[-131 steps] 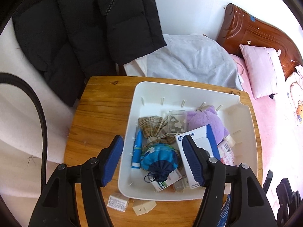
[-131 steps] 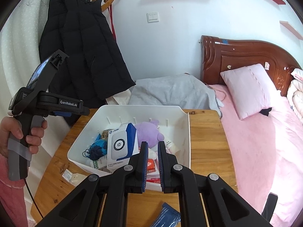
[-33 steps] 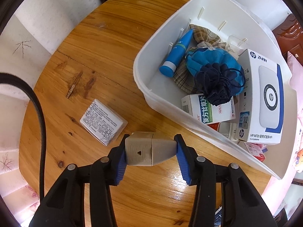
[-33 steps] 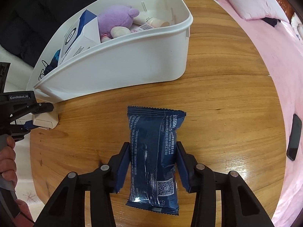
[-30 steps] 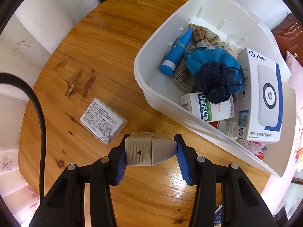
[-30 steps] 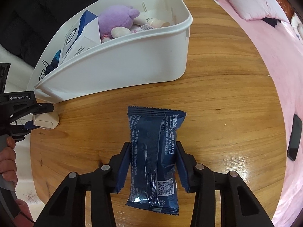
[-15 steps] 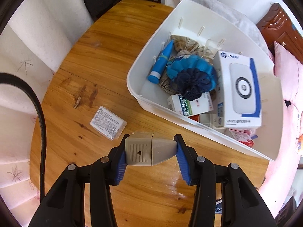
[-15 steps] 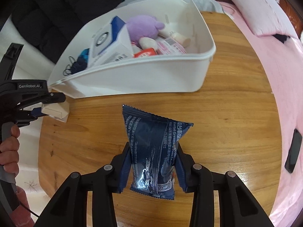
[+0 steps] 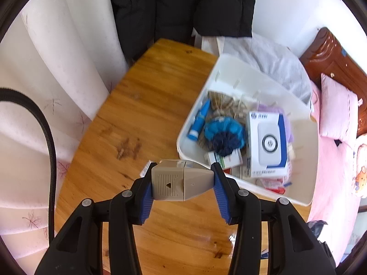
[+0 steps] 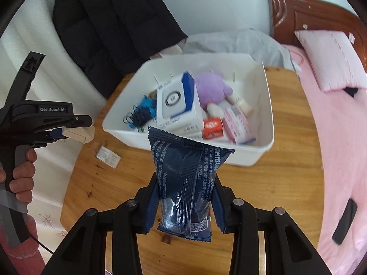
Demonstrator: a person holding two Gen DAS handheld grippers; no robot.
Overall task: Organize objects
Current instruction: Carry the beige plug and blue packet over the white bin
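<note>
Ahead of both grippers sits bin (image 10: 267, 105); left gripper (image 9: 182, 183) clamps beige plug (image 9: 181, 182); right gripper (image 10: 184, 200) clamps blue packet (image 10: 185, 178), long axis pointing binward.

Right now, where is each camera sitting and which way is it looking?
Left wrist view: it sits on the left hand-held gripper, looking forward and down at the wooden table and white bin; its own fingers clamp a beige plug.
Right wrist view: it sits on the right hand-held gripper, facing the bin and bed; its fingers squeeze a dark blue snack packet, and the person's left hand shows.
Both views share the bin, table, plug and black coat.
</note>
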